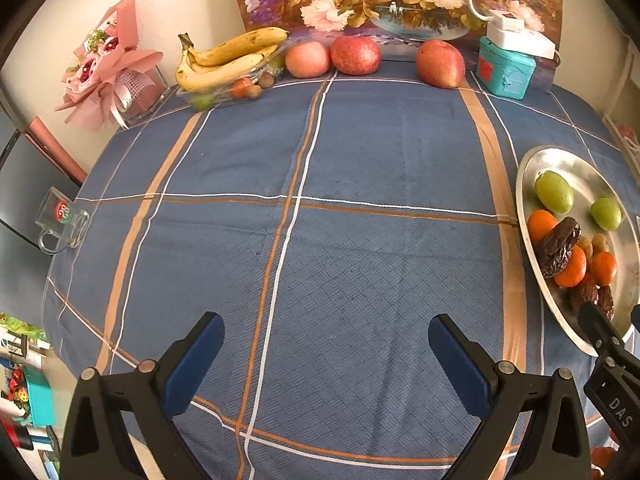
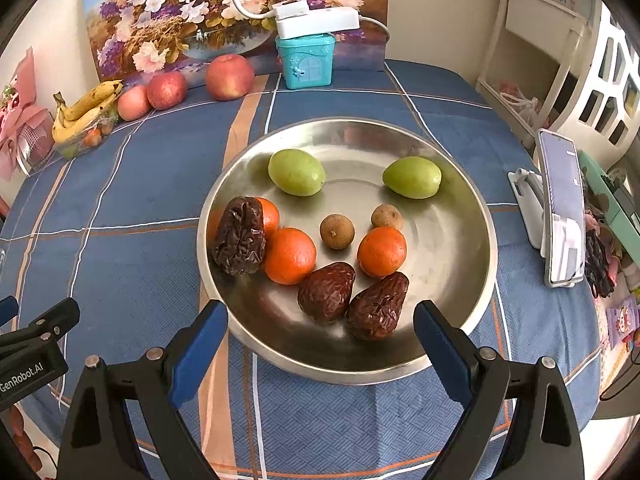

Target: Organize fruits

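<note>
Across the counter (image 2: 132, 184) we see a blue plaid cloth, and behind it a flower painting (image 2: 192, 12) leans on the wall. Toward the right side sits our round metal tray (image 2: 460, 248), holding the loose fruit. Along the back edge we find a banana bunch (image 1: 228, 60) lying on a clear dish and three apples (image 1: 355, 55) in a row beside it. Both of our tools hang over the cloth with nothing held: the left gripper (image 1: 326, 360) has its jaws spread wide over bare cloth, and the right gripper (image 2: 320, 350) has its jaws spread at the tray's near rim. Inside the tray we count two green fruits (image 2: 297, 172), three small oranges (image 2: 289, 255), three wrinkled dates (image 2: 326, 293) and two small brown fruits, possibly longans (image 2: 337, 232).
</note>
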Available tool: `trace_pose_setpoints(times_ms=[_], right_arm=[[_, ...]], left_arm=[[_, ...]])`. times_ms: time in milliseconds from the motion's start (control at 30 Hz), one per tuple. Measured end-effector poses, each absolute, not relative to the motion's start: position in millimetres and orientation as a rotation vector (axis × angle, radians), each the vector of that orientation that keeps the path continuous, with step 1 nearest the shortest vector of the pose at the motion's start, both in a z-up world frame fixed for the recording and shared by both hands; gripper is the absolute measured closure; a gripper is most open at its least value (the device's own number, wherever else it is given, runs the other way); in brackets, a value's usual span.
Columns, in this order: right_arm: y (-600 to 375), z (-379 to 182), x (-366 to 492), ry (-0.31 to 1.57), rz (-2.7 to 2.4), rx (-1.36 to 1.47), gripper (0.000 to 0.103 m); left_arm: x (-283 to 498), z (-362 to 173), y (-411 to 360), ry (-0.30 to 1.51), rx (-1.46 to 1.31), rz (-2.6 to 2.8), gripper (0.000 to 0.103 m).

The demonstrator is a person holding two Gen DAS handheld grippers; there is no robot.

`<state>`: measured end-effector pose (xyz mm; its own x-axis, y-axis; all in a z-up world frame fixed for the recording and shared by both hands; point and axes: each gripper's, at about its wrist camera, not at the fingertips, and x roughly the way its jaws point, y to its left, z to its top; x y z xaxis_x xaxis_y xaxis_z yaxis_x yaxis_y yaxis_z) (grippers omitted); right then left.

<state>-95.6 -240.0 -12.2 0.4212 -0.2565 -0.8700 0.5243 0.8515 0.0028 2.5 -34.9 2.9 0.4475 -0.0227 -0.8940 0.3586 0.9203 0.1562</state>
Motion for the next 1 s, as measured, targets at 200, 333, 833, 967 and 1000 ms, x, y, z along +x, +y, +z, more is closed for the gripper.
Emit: trace_pose_setpoints(times_ms=[200,333,833,967,1000], right_arm=[[-240.3,-12.4,-95.1,1.029,-0.493,0.289,0.009],[-240.0,-12.2,-95.6,1.029,-0.493,0.287,0.009],[-240.5,-13.2,-96.2,1.034,-0.491,0.286,0.009],[-240.4,-13.4,-95.9,1.034,-0.492,0.286,0.009],[-240.7,-13.7,-96.2,1.034,-0.492,0.286,0.009]], left_arm=[[3.1,3.5,-34.2,1.087,0.344,-0.238,0.000],[2.5,4.5,-33.3,1.083,0.340,-0.235,0.000],[3.1,6.2,-30.8,1.080,0.335,-0.239,0.000],[2.4,7.5,-30.6,1.075,0.330,-0.241,0.000],[2.5,7.5,-31.0,1.076,0.329,-0.247,0.000]])
